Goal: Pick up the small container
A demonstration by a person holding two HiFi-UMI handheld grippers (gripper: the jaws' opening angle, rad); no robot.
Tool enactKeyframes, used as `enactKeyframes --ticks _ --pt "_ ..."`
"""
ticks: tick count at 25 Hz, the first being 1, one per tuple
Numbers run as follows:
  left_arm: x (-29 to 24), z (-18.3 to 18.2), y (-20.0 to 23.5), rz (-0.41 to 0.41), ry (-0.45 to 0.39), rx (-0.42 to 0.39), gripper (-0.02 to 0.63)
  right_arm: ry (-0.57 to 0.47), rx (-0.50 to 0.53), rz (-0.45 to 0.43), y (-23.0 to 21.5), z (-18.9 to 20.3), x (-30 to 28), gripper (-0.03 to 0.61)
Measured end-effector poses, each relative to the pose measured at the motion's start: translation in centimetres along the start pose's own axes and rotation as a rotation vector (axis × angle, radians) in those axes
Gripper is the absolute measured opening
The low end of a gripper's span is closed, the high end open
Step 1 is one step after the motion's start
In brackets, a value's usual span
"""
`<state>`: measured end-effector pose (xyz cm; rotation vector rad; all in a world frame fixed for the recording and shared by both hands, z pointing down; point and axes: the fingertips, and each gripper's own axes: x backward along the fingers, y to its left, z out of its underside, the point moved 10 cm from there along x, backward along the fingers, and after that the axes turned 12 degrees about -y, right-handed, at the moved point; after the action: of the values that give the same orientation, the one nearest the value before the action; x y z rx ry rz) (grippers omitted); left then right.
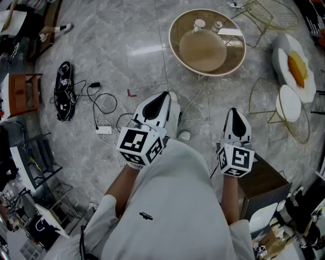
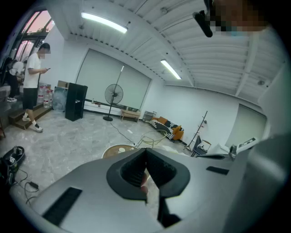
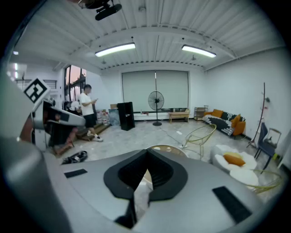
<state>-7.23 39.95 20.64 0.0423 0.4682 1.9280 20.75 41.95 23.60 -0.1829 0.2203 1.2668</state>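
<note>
Glossy, marble-look floor (image 1: 137,51); wire chair (image 1: 271,15) of thin metal; round table (image 1: 238,56) perhaps matt wood.

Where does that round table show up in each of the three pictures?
Head view: the round table is at top centre.
Left gripper view: just left of centre, below the middle.
Right gripper view: just right of centre, below the middle.
Shared landmark: the yellow wire chair, close on the table's right in every view.
</note>
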Motion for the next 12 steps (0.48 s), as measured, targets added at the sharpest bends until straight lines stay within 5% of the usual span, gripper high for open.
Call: enactKeyframes --ticks 4,12 --pt "5.3 1.7 -5.1 0.033 0.019 -0.073 0.018 -0.042 -0.041 -0.096 2.1 -1.3 5.6 0.006" --pt "10.6 1.6 -8.2 0.107 0.018 -0.122 0.018 -0.087 -0.044 -0.062 5.6 -0.2 12.4 0.005"
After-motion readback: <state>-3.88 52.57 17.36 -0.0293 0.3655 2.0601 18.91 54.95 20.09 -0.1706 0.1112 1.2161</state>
